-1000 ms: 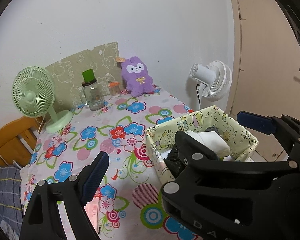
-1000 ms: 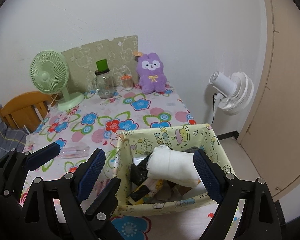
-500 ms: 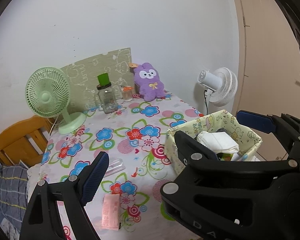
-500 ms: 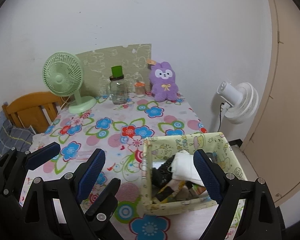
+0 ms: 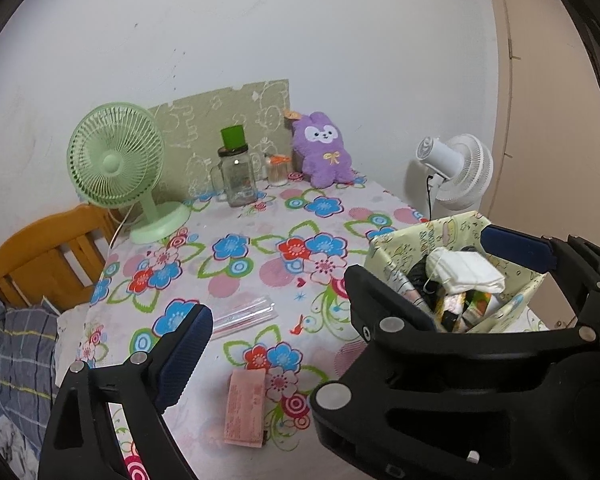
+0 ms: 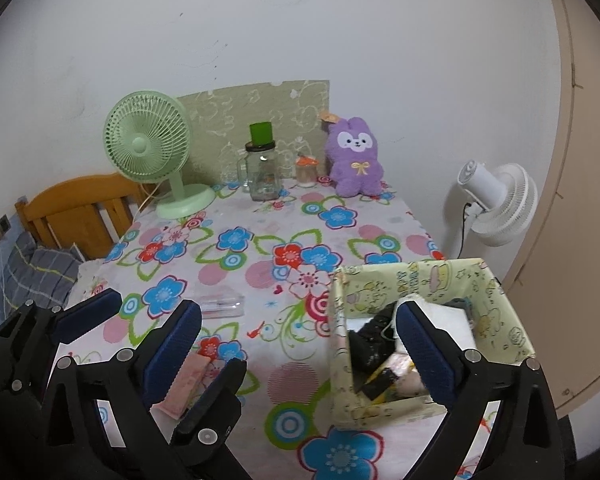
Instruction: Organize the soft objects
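A yellow cartoon-print box (image 6: 420, 280) stands on the flowered table at the right edge, also seen in the left wrist view (image 5: 396, 240). A white folded cloth (image 5: 464, 272) lies on top of the dark items inside it (image 6: 448, 320). A purple plush rabbit (image 6: 356, 160) sits against the far wall (image 5: 324, 156). My right gripper (image 6: 298, 344) hangs near the table's front, left of the box, its jaws opening with nothing between them. My left gripper (image 5: 296, 332) is close beside it, jaws opening and empty. The right gripper's black frame hides its right finger.
A pink packet (image 5: 246, 408) and a clear plastic sleeve (image 5: 244, 314) lie on the near part of the table. A green fan (image 5: 116, 160), a glass jar with a green cup (image 5: 238, 180) and a small jar stand at the back. A white fan (image 5: 456, 172) stands past the right edge, a wooden chair (image 5: 40, 252) at the left.
Both grippers have drawn back from the box toward the table's front, so more tablecloth and the pink packet show. The white cloth stays in the box. The right fingers stand wider apart.
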